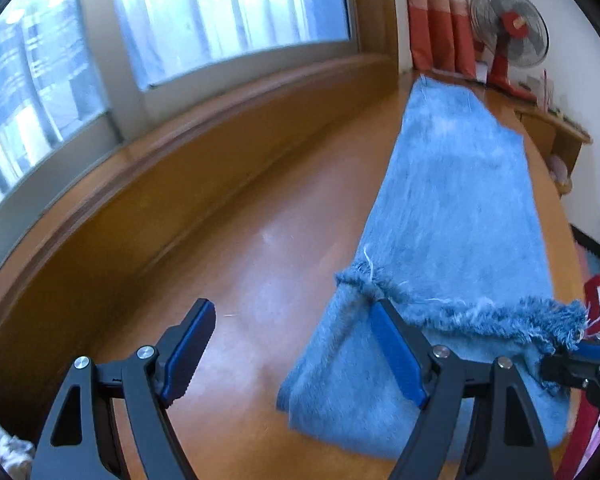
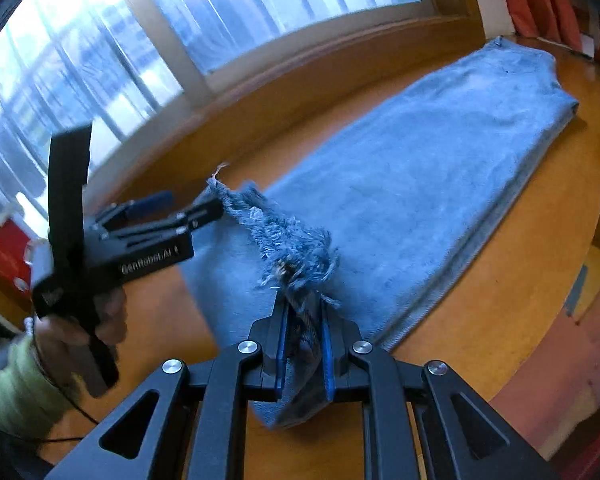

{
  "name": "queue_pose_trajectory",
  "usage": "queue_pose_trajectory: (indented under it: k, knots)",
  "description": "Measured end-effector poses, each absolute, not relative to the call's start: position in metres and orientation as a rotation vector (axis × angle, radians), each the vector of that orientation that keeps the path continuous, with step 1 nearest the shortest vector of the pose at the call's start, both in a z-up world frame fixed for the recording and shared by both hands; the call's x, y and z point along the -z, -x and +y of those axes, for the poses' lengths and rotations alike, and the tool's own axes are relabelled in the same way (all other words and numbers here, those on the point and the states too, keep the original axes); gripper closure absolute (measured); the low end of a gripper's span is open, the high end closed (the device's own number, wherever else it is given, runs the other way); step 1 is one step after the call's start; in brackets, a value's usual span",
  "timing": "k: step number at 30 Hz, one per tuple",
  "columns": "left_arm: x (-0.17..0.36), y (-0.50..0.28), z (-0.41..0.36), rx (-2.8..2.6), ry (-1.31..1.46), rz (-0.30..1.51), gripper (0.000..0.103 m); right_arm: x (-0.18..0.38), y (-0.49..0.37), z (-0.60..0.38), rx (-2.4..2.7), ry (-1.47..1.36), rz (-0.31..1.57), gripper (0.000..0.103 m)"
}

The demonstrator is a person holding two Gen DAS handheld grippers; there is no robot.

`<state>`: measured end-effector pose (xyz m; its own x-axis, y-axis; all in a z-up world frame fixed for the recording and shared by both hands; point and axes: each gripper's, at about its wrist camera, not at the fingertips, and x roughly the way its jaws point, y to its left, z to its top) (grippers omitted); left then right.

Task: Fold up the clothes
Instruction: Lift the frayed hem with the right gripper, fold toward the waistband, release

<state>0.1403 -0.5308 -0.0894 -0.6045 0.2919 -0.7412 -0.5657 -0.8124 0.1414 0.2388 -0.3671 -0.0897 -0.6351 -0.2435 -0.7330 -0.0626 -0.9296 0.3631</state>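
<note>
Nearest: right gripper (image 2: 303, 332) clamped on frayed hem (image 2: 288, 240) of blue jeans (image 2: 412, 184), lifted off wooden table (image 2: 500, 304). Left gripper (image 1: 288, 344) spread wide, gripping nothing, its 1 finger just beside hem; body marked "GenRobot.AI". Beyond: jeans stretched flat toward window (image 1: 228, 12), red fan (image 1: 508, 28).

Frayed denim jeans (image 1: 460, 208) — glossy wood

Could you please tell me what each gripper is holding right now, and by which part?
The right gripper is shut on the jeans, pinching the frayed hem at one corner. The left gripper is open beside the hem's other corner and holds nothing.
</note>
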Motion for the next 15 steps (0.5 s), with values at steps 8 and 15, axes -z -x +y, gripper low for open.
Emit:
queue_pose_trajectory:
  k: [8,15]
  knots:
    - [0.105,-0.13,-0.522,-2.358,1.016,0.54,0.021,0.083,-0.253,-0.368,2.918,-1.338,-0.296,0.078]
    - [0.107,-0.126,-0.522,-2.344,1.008,0.543,0.021,0.071,-0.243,-0.402,2.851,-1.216,-0.084,0.078]
